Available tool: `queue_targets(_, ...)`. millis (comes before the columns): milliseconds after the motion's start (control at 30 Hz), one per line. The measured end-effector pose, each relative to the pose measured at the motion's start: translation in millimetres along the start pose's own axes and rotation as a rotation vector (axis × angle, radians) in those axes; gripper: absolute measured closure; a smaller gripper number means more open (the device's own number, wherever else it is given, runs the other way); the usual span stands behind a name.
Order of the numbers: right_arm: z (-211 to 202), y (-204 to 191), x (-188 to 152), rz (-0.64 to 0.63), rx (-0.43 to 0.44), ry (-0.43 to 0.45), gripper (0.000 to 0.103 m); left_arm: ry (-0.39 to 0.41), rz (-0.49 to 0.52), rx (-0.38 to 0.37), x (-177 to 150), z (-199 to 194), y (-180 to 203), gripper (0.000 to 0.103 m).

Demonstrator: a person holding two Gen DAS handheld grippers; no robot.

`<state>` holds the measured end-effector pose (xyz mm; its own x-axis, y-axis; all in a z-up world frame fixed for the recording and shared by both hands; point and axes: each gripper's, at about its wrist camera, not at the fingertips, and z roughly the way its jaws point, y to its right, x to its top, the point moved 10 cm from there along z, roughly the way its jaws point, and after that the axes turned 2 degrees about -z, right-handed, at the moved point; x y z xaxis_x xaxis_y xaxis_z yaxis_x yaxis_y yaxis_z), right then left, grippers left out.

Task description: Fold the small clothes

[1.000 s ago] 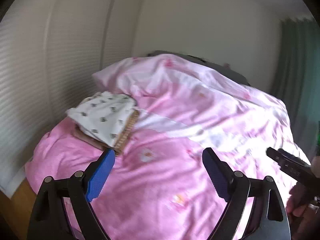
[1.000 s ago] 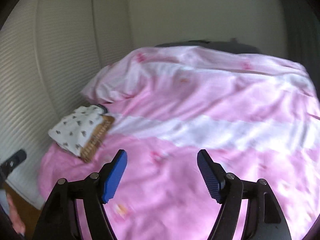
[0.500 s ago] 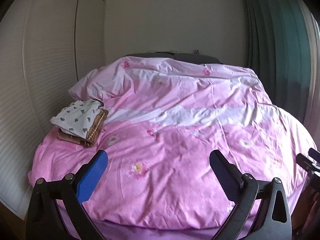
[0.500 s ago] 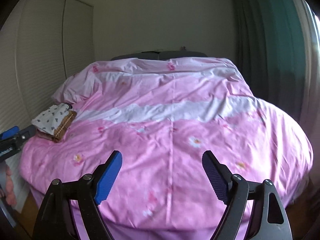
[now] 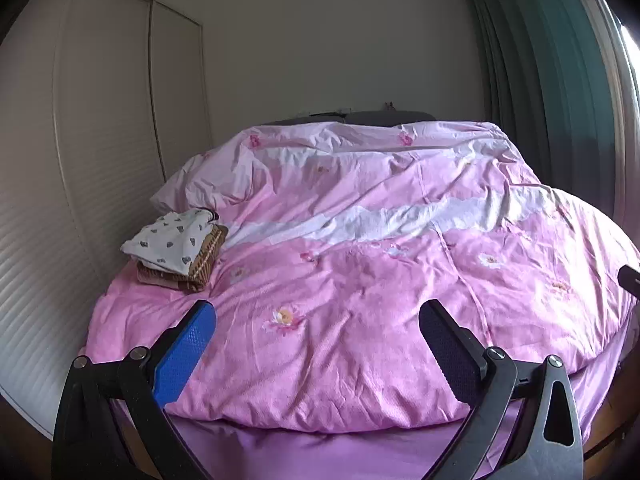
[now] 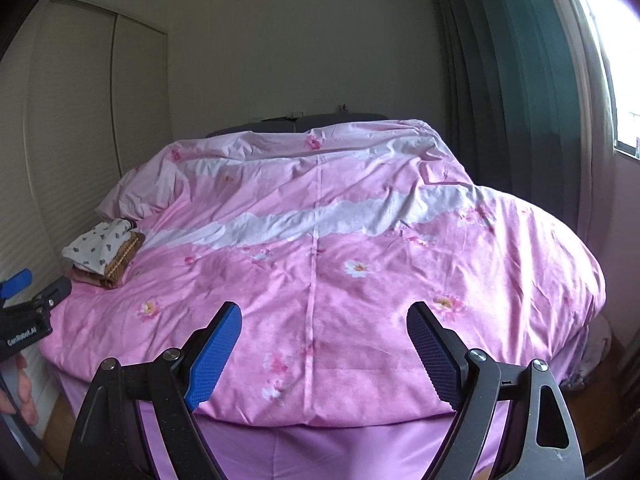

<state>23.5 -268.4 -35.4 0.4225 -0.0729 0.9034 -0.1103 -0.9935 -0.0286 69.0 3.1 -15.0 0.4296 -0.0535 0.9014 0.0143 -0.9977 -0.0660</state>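
Note:
A stack of folded small clothes [image 5: 172, 240] lies at the left side of the bed, a white heart-print piece on top of a brown striped one [image 5: 208, 256]. The right wrist view shows the same stack [image 6: 100, 244] far left. My left gripper [image 5: 316, 308] hangs open and empty over the foot of the bed, right of and nearer than the stack. My right gripper [image 6: 324, 308] is open too, with nothing between its pads, over the middle of the foot edge. The left gripper's fingers [image 6: 16, 282] and a hand [image 6: 24, 396] show at the left edge.
A pink flowered duvet [image 5: 360, 280] covers the whole bed, over a purple sheet [image 5: 320, 452]. White slatted wardrobe doors [image 5: 80, 160] stand close on the left. Green curtains [image 5: 540, 100] and a window [image 6: 616, 60] are on the right. Wooden floor shows below.
Both grippers have drawn back from over the bed to beyond its foot, so the whole bed now shows. The folded stack looks farther away. Both sets of jaws stand wider.

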Motion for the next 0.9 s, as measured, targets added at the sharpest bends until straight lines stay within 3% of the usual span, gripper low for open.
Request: queue_targets(900,-2,-5,3,-0.010,0.005,-0.003,0.017,-0.005,-0.024,0.011,-6,3,-13,0.000)
